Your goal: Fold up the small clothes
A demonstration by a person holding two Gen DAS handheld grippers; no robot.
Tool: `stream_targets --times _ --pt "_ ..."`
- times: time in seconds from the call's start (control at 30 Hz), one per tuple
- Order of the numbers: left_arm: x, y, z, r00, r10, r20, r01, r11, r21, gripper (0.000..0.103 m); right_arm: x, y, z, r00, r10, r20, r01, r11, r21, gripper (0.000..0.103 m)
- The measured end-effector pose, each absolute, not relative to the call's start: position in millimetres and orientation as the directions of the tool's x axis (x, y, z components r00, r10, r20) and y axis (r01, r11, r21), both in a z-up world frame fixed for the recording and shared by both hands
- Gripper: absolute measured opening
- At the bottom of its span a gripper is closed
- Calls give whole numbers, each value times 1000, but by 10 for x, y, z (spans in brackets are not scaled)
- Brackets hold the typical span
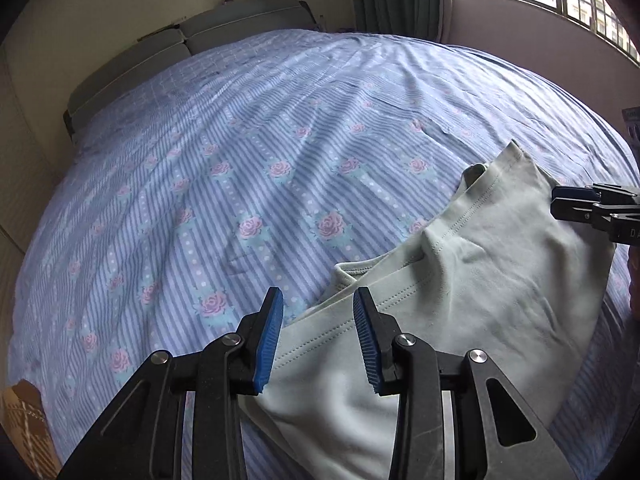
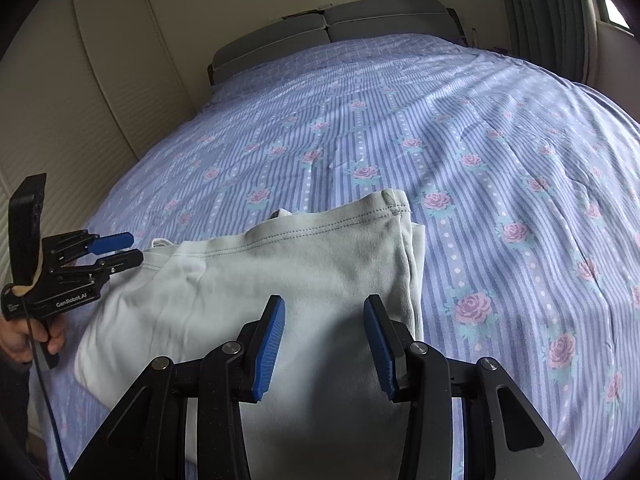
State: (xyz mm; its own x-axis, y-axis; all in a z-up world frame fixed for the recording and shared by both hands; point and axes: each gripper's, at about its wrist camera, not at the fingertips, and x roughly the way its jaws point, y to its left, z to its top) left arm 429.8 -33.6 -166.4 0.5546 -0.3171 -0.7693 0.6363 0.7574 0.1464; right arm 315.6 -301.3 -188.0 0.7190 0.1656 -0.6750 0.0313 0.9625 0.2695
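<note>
Jaws spread and empty on the left gripper point(image 1: 318, 340) hang over the pale green garment's point(image 1: 500, 264) near edge on the bed point(image 1: 200, 160), the right gripper point(image 2: 324, 346) likewise parted above it, so a shallow pinch could, I judge, drag the fold askew.

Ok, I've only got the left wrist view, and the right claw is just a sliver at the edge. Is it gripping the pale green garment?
Observer: No. The right wrist view shows the right claw open over the garment, with nothing pinched.
Operator: What's the garment's right side like?
Observer: It's doubled over, with stacked layers and a ribbed edge, lying on the bedsheet.
Operator: And my own claw from there?
Observer: The left claw is open by the garment's left edge, with the left hand around its handle.
</note>
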Motion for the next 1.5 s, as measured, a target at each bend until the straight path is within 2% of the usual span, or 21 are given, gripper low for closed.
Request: stream_targets --times 0.2,0.23,0.33,0.43,0.7,1.0,1.23,1.33,1.43,1.5 --pt "4295 -185 -1768 544 -276 -792 639 749 178 37 3189 -2886 -1870 718 179 -673 5 965 262 42" --pt "4307 -160 -1772 541 -279 -793 634 755 167 34 3195 -2869 -1868 717 182 -673 2 965 264 42" --pt "4351 -123 -1818 523 -268 -809 626 765 151 10 3204 -2823 -1852 718 185 -671 0 964 266 42" --pt "4328 -106 -1819 524 -272 -807 636 756 158 8 3219 -2800 -1840 717 189 -671 3 962 273 42" --pt "4335 39 -1772 563 -264 -783 596 786 163 7 3244 -2790 -1846 715 178 -677 22 961 276 42" --pt "4253 60 -1720 582 -293 -759 548 831 99 8 3270 -2780 -1857 718 167 -676 15 967 256 42" --pt "4262 -175 -1807 536 -338 -773 606 792 74 17 3565 -2888 -1764 726 132 -675 -10 983 181 42" --pt "4353 -186 -1927 538 -273 -798 568 816 104 16 3721 -2913 -1843 685 127 -718 -19 988 156 42" --pt "4405 -68 -1921 566 -254 -784 505 859 86 15 3811 -2957 -1935 671 58 -739 17 995 93 42" --pt "4384 -27 -1892 587 -239 -773 480 872 94 15 3834 -2994 -1939 672 50 -739 37 994 101 42"
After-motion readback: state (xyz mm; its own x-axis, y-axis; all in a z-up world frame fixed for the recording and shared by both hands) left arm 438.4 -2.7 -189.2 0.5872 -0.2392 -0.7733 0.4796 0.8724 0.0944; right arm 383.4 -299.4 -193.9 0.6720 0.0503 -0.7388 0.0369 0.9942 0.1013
